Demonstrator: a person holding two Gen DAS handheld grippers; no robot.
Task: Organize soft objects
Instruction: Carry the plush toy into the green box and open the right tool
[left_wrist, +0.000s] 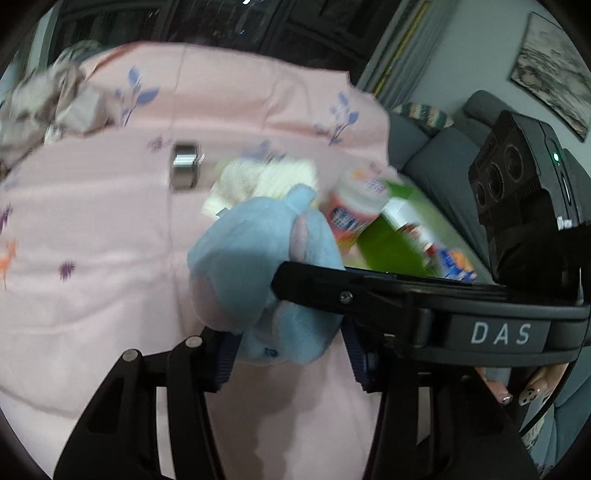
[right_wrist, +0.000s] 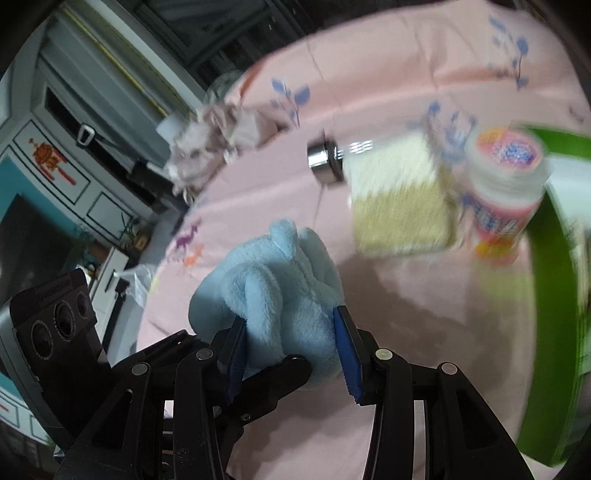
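Observation:
A light blue plush toy (left_wrist: 251, 251) is held up over the pink floral tablecloth (left_wrist: 92, 221). In the left wrist view my left gripper (left_wrist: 290, 350) has its blue pads against both sides of the toy's lower part, shut on it. The right gripper's black finger (left_wrist: 332, 295) crosses in from the right and lies against the same toy. In the right wrist view the plush toy (right_wrist: 273, 291) fills the gap of my right gripper (right_wrist: 291, 350), which is shut on it, while the left gripper's finger (right_wrist: 284, 373) touches it from below left.
On the cloth lie a cream folded towel (right_wrist: 399, 206), a metal cylinder (right_wrist: 327, 158), a pink-and-white jar (right_wrist: 506, 192) and a green box (right_wrist: 550, 295) at the right. A crumpled beige cloth (left_wrist: 48, 103) lies far left. A grey sofa (left_wrist: 436, 155) stands beyond the table.

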